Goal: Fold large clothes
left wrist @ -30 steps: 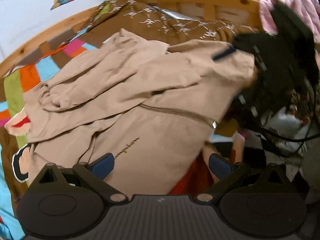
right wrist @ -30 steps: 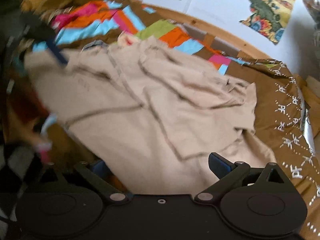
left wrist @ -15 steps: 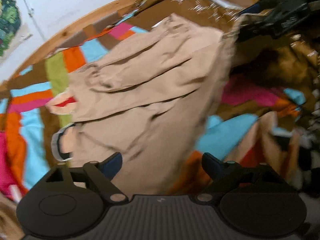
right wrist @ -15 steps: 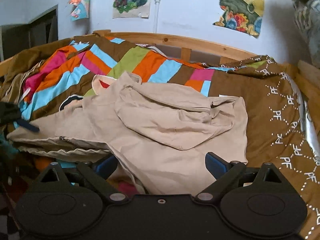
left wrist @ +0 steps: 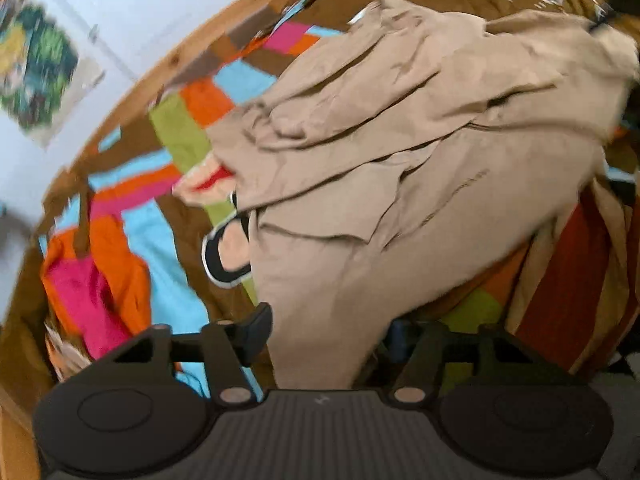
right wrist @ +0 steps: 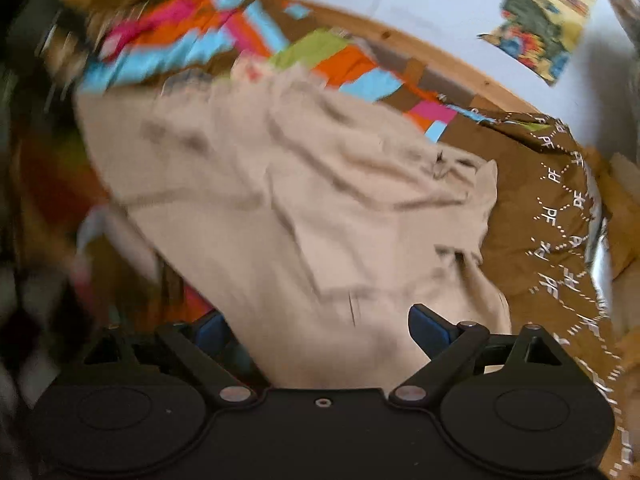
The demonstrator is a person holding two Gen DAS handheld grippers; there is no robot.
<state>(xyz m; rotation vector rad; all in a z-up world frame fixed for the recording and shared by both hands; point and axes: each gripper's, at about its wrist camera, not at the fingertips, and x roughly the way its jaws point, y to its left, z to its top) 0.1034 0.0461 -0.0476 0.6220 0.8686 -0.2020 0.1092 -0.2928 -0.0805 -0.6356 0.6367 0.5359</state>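
The big beige cotton garment [left wrist: 400, 184] lies rumpled across the bed, spread over the patchwork quilt of orange, blue, pink, green and brown blocks [left wrist: 160, 216], with its far side reaching toward the brown bedspread printed with small white marks [right wrist: 560, 208] near the wooden bed rail [right wrist: 460, 68]. The left gripper [left wrist: 328, 332] sits low at the near edge of the bed, its two fingers spread well apart with a hanging tail of the beige cloth running down between them; whether the pads truly pinch it I cannot tell. The right gripper [right wrist: 320, 328] has its blue-padded fingers [right wrist: 430, 326] spread wide too, and the cloth's near hem drapes between them and over the gripper's body; the picture is smeared, so the grip is again unclear. A pale cartoon patch outlined in black [left wrist: 228, 252] peeks from under the garment's edge. Colourful posters [right wrist: 540, 20] hang on the white wall behind the bed.
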